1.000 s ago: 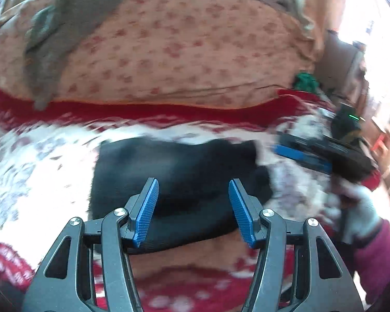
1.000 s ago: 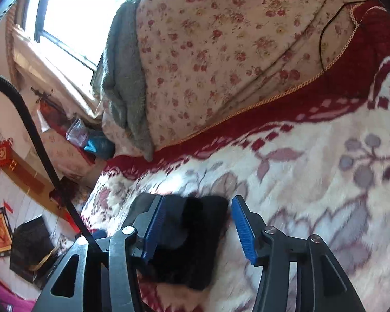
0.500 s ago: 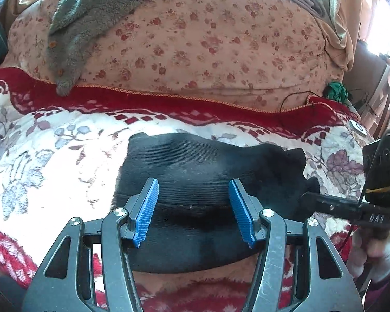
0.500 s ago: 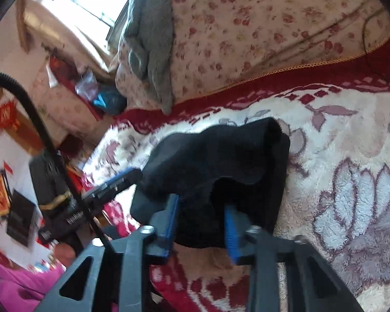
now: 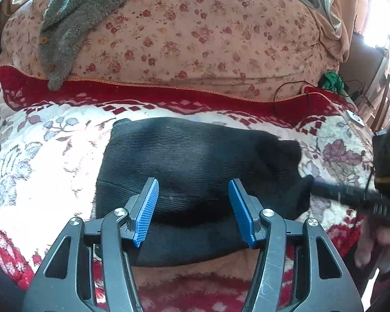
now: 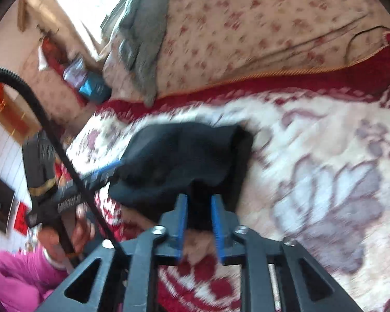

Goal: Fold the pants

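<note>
The black pants (image 5: 195, 161) sit folded into a chunky bundle on the bed's blanket (image 5: 39, 156), cream with purple flowers and a red border. There's lots of open blanket to the left and on the far side, less on the near side where the red edge starts.

The left claw (image 5: 193, 202) hangs over the near edge of the bundle with its blue pads spread wide and nothing pinched. The right claw (image 6: 199, 215) is at the right end of the bundle, with a fold of black fabric sitting between its pads, and its jaws are opening. That view is blurry, so I can't tell how firmly the pads press.

On the far side there's a big floral quilt (image 5: 195, 39) piled up like a wall, with a grey fleece (image 5: 72, 13) draped over it. A black cable (image 5: 286, 96) trails at the far right, near something green (image 5: 331, 80).
</note>
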`<state>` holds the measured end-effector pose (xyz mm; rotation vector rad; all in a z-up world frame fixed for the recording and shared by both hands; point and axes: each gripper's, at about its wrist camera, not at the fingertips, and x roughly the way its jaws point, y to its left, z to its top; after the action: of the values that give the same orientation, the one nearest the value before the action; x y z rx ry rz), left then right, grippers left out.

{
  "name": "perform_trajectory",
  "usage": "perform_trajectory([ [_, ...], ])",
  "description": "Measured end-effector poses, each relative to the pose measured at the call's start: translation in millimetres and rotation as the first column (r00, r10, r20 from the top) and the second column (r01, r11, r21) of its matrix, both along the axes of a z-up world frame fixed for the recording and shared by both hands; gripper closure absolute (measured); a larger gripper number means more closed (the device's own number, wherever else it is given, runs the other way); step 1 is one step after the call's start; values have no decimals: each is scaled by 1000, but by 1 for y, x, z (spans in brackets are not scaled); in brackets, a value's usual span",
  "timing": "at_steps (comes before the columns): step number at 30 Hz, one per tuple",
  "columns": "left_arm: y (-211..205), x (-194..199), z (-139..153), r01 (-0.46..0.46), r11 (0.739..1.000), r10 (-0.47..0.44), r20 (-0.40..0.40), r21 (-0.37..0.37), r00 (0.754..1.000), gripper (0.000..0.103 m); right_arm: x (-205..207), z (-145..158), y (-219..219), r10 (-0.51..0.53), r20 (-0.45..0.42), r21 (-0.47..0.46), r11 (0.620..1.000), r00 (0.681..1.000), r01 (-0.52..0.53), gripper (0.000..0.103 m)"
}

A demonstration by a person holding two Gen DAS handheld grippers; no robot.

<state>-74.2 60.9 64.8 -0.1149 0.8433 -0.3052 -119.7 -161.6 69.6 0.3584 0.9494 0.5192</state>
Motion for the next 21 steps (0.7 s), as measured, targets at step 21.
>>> perform_trajectory([
  [21, -76, 6, -10, 161, 984, -166, -60, -76, 984, 47, 83, -2, 10, -9, 98, -38, 999, 995, 13, 90],
])
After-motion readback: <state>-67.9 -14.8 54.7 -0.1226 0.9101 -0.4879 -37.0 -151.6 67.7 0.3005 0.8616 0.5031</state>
